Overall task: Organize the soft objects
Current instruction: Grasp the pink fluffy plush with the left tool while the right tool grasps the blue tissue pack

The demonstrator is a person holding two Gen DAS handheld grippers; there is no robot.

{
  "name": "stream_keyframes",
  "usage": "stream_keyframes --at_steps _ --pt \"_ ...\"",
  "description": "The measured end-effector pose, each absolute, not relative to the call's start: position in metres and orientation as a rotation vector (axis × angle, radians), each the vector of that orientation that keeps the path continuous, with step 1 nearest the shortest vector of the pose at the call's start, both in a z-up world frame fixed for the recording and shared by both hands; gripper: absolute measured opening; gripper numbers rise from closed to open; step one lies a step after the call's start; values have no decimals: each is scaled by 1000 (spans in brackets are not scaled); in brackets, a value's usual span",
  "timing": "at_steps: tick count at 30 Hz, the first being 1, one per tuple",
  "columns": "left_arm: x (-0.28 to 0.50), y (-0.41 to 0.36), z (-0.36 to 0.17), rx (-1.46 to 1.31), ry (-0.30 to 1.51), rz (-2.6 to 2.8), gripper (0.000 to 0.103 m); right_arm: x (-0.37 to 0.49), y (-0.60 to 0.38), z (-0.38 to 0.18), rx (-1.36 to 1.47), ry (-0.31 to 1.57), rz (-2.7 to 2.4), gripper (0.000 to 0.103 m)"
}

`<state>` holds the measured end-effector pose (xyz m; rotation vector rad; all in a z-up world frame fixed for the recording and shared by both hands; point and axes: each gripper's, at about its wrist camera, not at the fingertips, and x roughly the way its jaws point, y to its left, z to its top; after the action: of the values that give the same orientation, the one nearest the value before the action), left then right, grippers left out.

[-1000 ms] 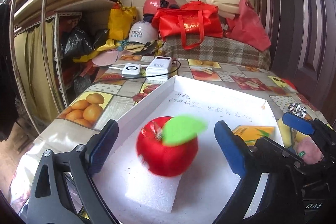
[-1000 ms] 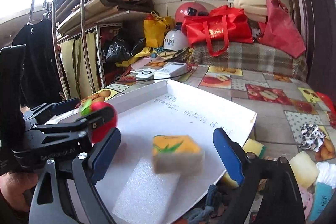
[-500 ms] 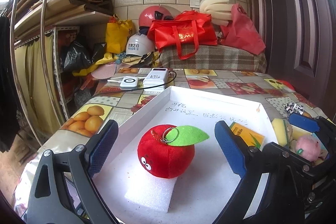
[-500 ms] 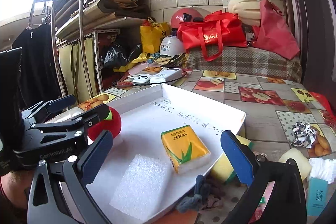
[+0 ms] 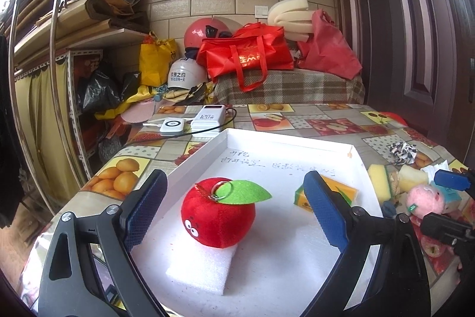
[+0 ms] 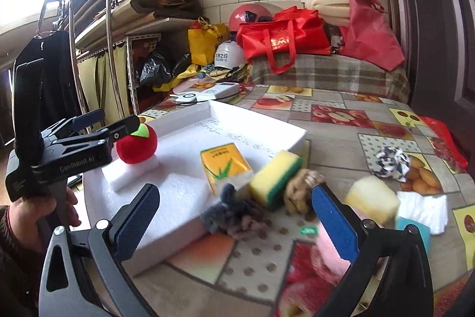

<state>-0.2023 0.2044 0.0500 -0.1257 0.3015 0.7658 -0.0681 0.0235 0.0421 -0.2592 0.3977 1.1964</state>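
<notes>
A red plush apple (image 5: 218, 214) with a green leaf sits on a small foam block in the white foam tray (image 5: 285, 143). My left gripper (image 5: 234, 211) is open around it without touching. A yellow tissue pack (image 6: 227, 164) lies in the tray too. My right gripper (image 6: 234, 223) is open and empty above the tray's near right corner. Between its fingers lie a grey cloth (image 6: 231, 216), a yellow-green sponge (image 6: 274, 176) and a brown scrubber (image 6: 299, 190). A pink plush (image 5: 424, 199) lies under the right finger.
On the fruit-print tablecloth (image 6: 350, 121) right of the tray lie a pale yellow sponge (image 6: 372, 199), a white cloth (image 6: 421, 211), a teal pack (image 6: 412, 229) and a black-and-white scrunchie (image 6: 392, 159). White devices (image 5: 194, 121) lie behind the tray. Bags and helmets are piled at the back.
Both grippers have let go and pulled back. The apple and the tissue pack now rest in the tray. The right gripper has swung right, toward the loose items beside the tray.
</notes>
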Motion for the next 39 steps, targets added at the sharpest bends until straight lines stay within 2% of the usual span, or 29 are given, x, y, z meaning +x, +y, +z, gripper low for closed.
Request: stream_keyframes --at_steps 4,12,20,29,30,31,32,39 --pt "-201 196 51 -119 303 724 94 -47 -6 42 -222 443 1120 103" --pt "-171 142 52 -73 354 444 94 4 -89 52 -136 409 845 103" --pt "-79 79 42 -18 578 182 94 50 -137 49 45 501 740 103" --pt "2 74 20 -73 771 119 93 43 -124 47 -34 511 750 103" --pt "3 74 19 -70 777 116 88 42 -124 47 -38 511 751 103" --pt "5 73 19 -67 781 113 71 44 -124 46 -38 513 749 103" --pt "5 72 18 -67 785 109 67 44 -124 45 -39 518 748 103" --pt "-41 69 33 -66 669 109 67 50 -107 41 -105 584 777 103"
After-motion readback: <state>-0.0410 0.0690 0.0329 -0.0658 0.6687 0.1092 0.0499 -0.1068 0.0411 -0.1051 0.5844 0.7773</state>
